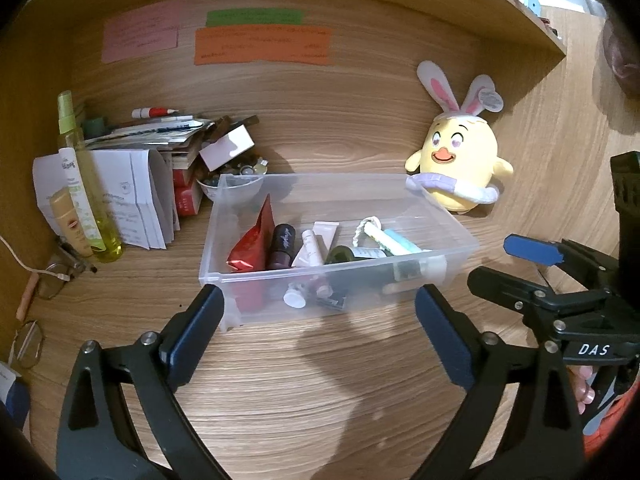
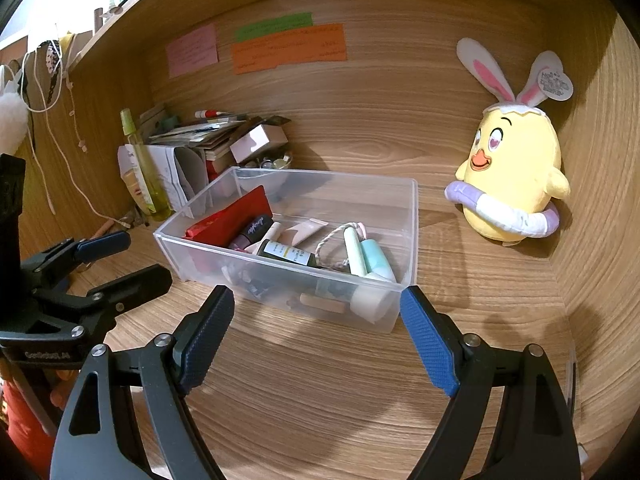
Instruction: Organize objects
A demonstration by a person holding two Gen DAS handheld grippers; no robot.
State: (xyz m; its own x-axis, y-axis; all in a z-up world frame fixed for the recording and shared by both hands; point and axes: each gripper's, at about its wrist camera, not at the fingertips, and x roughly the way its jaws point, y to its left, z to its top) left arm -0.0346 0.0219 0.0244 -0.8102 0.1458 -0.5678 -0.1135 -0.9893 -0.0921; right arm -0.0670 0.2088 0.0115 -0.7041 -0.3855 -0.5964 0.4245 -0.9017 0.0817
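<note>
A clear plastic bin (image 1: 344, 280) sat mid-bench, near the back wall, holding a red pouch (image 1: 252, 246), a dark nail-polish bottle (image 1: 282, 246), small tubes, a green bottle (image 2: 289, 257) and two pastel sticks (image 2: 362, 258) on a cord. Just short of its near wall, the left gripper (image 1: 316, 320) hovered with its jaws spread wide and nothing between them; the right gripper (image 2: 318, 322) likewise stood with jaws spread and empty, close to the bin's near right corner. A yellow chick plush (image 2: 514, 176) with rabbit ears leaned at the back right of the bench. Toward the back left corner lay a pile of papers and boxes (image 1: 160, 152) beside a tall green spray bottle (image 1: 86, 184). Only the left wrist view showed eyeglasses (image 1: 28, 344) at the bench's left edge; only the right wrist view showed cords (image 2: 52, 80) hanging outside the left wall. Coloured notes (image 1: 262, 40) were stuck on the back wall.
</note>
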